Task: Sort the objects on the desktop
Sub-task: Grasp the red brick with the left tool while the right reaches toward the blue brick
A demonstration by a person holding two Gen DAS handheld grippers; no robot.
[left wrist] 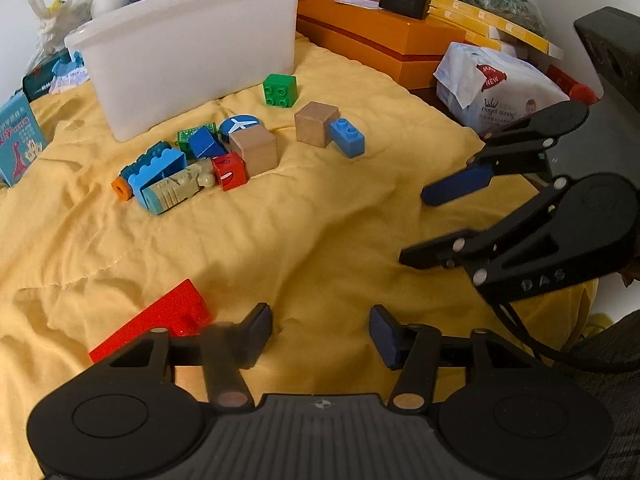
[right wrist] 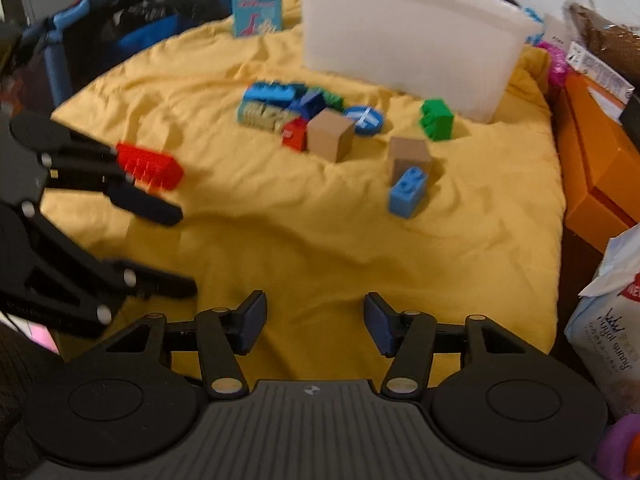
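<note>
Loose toy blocks lie on a yellow cloth (left wrist: 280,240) in front of a white bin (left wrist: 192,52). They include a green brick (left wrist: 280,90), two wooden cubes (left wrist: 254,150) (left wrist: 316,124), a small blue brick (left wrist: 347,137), a red cube (left wrist: 229,170) and a blue airplane disc (left wrist: 240,124). A long red brick (left wrist: 160,320) lies just outside my left gripper's left finger. My left gripper (left wrist: 320,330) is open over bare cloth. My right gripper (right wrist: 316,324) is open too, low over the cloth, with nothing between its fingers. From the right wrist I see the left gripper (right wrist: 184,252) beside the red brick (right wrist: 150,166).
An orange box (left wrist: 380,40) and a wipes pack (left wrist: 492,88) crowd the right side. A teal card box (left wrist: 16,140) stands at the left edge. A dark bag (right wrist: 120,28) sits beyond the cloth's left edge. Cluttered items pile up behind the bin.
</note>
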